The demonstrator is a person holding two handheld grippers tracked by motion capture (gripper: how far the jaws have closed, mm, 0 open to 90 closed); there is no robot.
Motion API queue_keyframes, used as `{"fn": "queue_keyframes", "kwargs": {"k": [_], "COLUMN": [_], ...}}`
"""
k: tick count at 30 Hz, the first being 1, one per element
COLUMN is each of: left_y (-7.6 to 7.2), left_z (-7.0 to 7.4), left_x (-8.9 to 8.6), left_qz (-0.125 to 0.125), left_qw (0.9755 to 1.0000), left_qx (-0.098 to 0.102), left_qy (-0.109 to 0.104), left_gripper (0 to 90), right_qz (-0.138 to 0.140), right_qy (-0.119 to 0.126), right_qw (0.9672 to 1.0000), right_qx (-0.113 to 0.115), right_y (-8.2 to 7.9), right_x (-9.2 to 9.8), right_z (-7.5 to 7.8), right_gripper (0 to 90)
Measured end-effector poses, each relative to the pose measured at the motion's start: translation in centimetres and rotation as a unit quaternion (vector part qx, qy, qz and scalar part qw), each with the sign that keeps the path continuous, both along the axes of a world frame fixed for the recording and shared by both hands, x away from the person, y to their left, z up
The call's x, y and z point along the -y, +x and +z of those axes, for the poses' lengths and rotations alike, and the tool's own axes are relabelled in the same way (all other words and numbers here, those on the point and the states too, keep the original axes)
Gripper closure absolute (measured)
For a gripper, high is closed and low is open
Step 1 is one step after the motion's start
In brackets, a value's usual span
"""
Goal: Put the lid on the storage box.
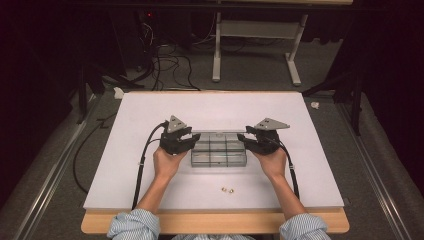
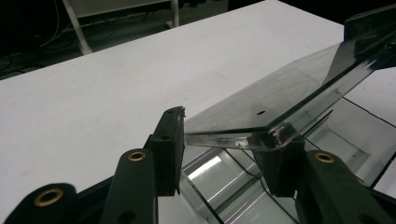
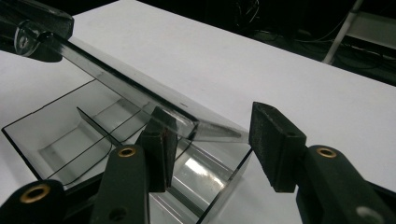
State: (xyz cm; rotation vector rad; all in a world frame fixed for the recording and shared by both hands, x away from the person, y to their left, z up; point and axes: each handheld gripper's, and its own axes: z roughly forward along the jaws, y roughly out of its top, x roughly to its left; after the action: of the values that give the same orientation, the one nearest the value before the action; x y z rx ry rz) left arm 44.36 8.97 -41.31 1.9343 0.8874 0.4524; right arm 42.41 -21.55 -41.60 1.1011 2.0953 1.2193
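A clear plastic compartment box [image 1: 218, 155] sits at the middle of the white table [image 1: 150, 115]. Its clear lid [image 2: 261, 107] is tilted up off the box [image 2: 224, 175]. My left gripper [image 1: 193, 141] is at the box's left end and my right gripper [image 1: 244, 140] at its right end. In the left gripper view the jaws [image 2: 224, 135] stand apart, with the lid's corner lying between and over them. In the right gripper view the jaws [image 3: 212, 116] are apart too: the lid [image 3: 121, 86] rests on the left finger [image 3: 159, 140] and clears the right one. The box's compartments [image 3: 93, 135] look empty.
Two small brass pieces [image 1: 227, 190] lie on the table in front of the box. The table's wooden front edge [image 1: 215, 222] is near the person's sleeves. Cables [image 1: 170, 65] and a stand's legs [image 1: 216, 60] are on the floor beyond the far edge.
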Motion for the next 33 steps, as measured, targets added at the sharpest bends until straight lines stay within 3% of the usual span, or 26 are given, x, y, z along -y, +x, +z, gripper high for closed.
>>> {"fn": "queue_keyframes", "kwargs": {"k": [20,25,33], "left_y": [0.6,0.7,1.0], "left_z": [-0.2,0.2,0.8], "left_x": [0.1,0.3,0.4], "left_qz": [0.015,0.014,0.016], "left_qw": [0.9998,0.9999,0.9998], "left_qx": [-0.002,0.002,0.007], "left_qy": [-0.015,-0.008,-0.014], "left_gripper": [55.4,55.2,55.2], "right_qz": [-0.002,-0.002,-0.001], "right_qy": [0.024,0.024,0.024], "right_qw": [0.9997,0.9997,0.9997], "right_qx": [0.0,-0.007,-0.007], "right_y": [0.7,0.8,1.5], "right_x": [0.3,0.4,0.3], "right_z": [-0.2,-0.1,0.4], "right_gripper": [57.2,57.2,57.4]}}
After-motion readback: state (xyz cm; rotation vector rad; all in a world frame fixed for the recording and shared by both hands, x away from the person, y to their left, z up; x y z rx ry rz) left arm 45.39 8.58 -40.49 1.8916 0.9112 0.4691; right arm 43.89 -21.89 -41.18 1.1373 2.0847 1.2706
